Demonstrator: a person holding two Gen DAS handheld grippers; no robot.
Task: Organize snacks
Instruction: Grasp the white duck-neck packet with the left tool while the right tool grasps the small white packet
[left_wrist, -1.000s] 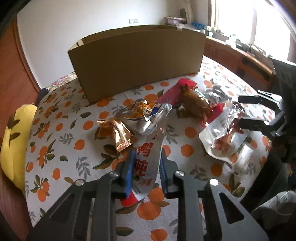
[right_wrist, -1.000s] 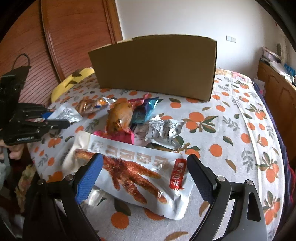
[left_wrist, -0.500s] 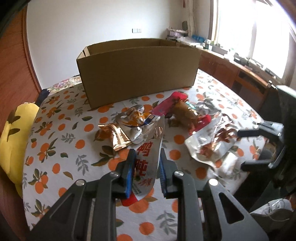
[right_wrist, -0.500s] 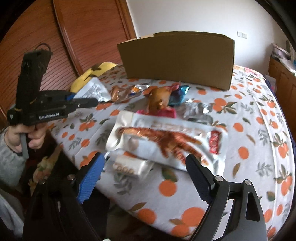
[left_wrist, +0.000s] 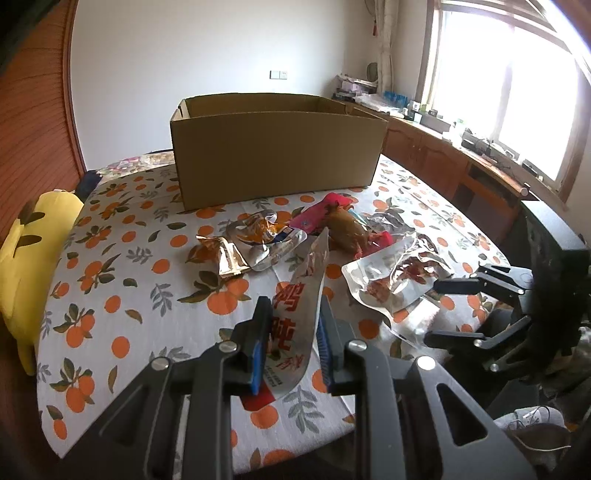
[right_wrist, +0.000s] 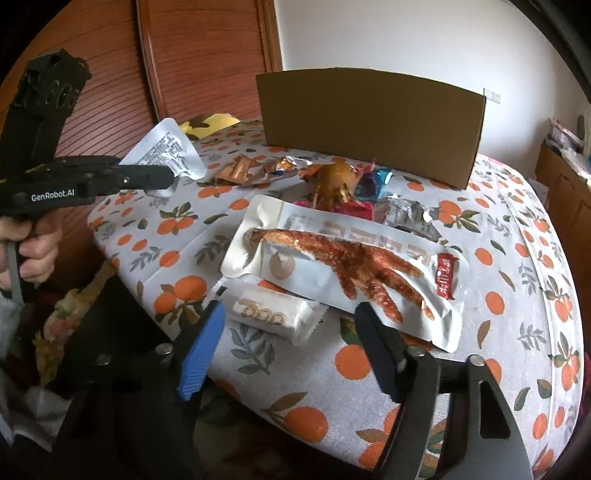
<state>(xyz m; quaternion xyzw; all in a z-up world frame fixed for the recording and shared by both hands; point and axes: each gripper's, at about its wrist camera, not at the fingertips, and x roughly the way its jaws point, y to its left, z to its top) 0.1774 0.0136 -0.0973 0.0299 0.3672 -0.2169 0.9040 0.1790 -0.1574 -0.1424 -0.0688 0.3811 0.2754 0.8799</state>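
Big cardboard box (left_wrist: 277, 147) sits at the back of the table (left_wrist: 122, 295), snacks scattered in front. Left gripper (left_wrist: 291, 347) is pinching a silver pouch (left_wrist: 299, 306) lifted off the cloth; right gripper (right_wrist: 288, 343) hangs wide open over the chicken-foot pack (right_wrist: 347, 258). Pouch is slick, so I'd guess it slides out mid-carry.

daylight pours in from the window (left_wrist: 517, 92), totally blown out white there, foil packets (left_wrist: 399, 273) catch some glare, table (left_wrist: 129, 280) evenly lit with soft shadows, heavy fisheye bending and dark corners, otherwise pretty sharp
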